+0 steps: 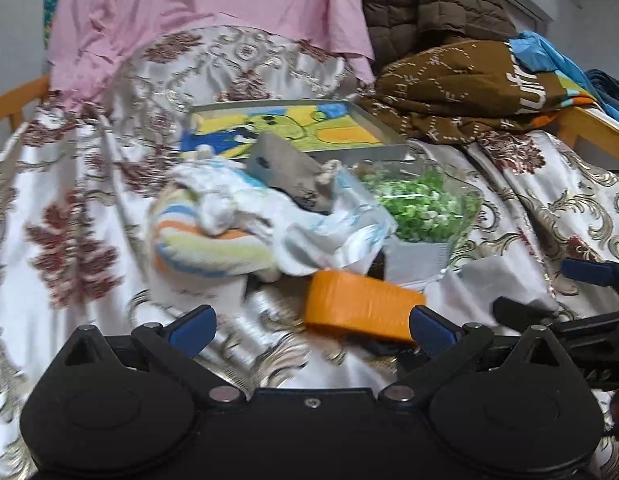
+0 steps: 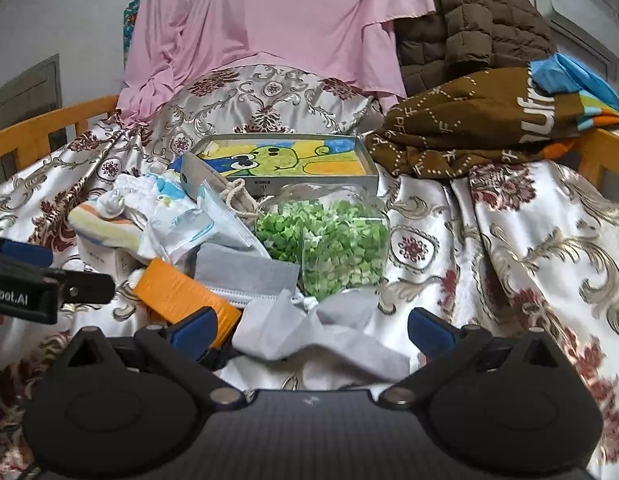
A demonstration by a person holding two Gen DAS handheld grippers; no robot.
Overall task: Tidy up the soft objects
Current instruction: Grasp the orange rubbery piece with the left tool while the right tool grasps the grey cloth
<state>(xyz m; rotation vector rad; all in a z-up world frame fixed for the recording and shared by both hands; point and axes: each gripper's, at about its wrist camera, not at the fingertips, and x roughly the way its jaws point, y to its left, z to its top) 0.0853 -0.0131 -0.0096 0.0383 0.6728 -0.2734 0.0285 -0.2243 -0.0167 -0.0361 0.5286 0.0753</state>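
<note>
A heap of soft items lies on the floral satin bedspread [image 1: 69, 216]. It holds a pastel striped plush [image 1: 205, 240] [image 2: 103, 226], crumpled white plastic wrappers [image 1: 329, 232], a grey drawstring pouch [image 1: 289, 168] and a clear bag of green pieces [image 1: 421, 204] [image 2: 333, 240]. My left gripper [image 1: 313, 328] is open, and an orange block [image 1: 361, 304] [image 2: 181, 292] lies ungripped by its right finger. My right gripper [image 2: 313, 330] is open over a white cloth [image 2: 321, 340], with a grey face mask [image 2: 245, 268] just beyond.
A grey tray with a frog picture [image 1: 373, 120] [image 2: 371, 168] sits behind the heap. A pink sheet [image 2: 269, 20], a brown quilted jacket [image 2: 481, 12] and a brown patterned blanket [image 2: 469, 120] pile up at the back. Orange wooden bed rails [image 2: 37, 128] run along both sides.
</note>
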